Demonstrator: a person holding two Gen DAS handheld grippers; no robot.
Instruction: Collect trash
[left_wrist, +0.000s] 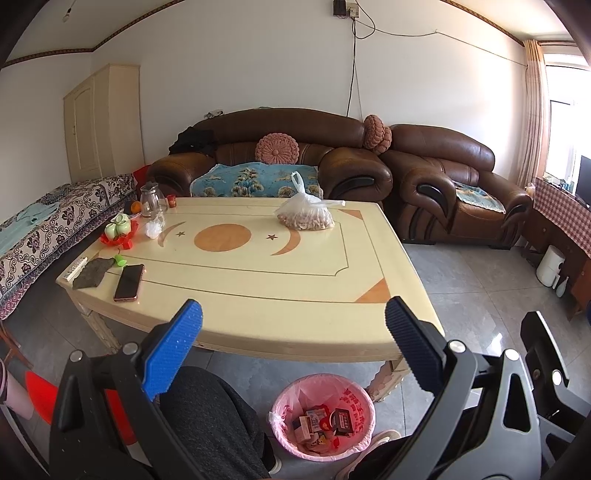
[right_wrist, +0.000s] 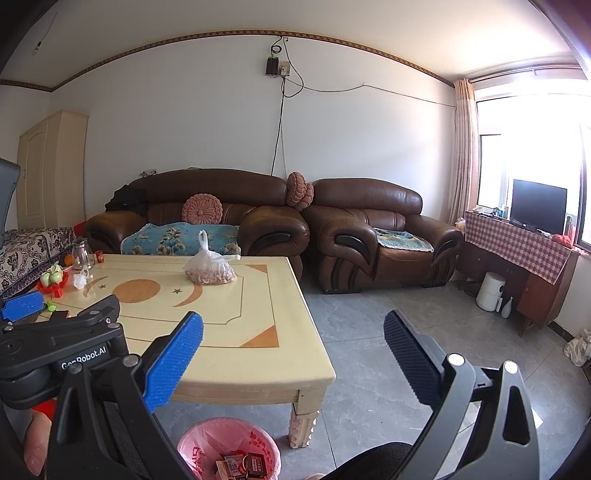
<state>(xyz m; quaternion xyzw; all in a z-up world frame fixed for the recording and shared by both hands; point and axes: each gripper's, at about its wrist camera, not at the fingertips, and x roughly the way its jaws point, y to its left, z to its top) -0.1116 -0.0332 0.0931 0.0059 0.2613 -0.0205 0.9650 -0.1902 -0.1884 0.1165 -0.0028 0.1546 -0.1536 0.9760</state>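
Both grippers hang above the near edge of the cream worktop (left_wrist: 258, 280), and both are released: the left gripper (left_wrist: 293, 354) has its fingers spread wide with nothing between them, and the right gripper (right_wrist: 293, 360) stands the same way, spread and holding nothing. The trash bin (left_wrist: 323, 417), lined with a pink plastic bag, stands on the grey floor just in front of the worktop, beside its near right leg, and it holds small cartons and wrappers. On the worktop, at the far side, lies a tied clear bag of nuts (left_wrist: 306, 216). Near the left end of the worktop are a smartphone (left_wrist: 129, 282), a dark cloth (left_wrist: 92, 272), a white remote control (left_wrist: 75, 267), a small crumpled white wrapper (left_wrist: 154, 229), a glass jug (left_wrist: 151, 199) and a red tray with green cups (left_wrist: 120, 232). Behind the worktop stands a brown leather sofa (left_wrist: 280, 147).
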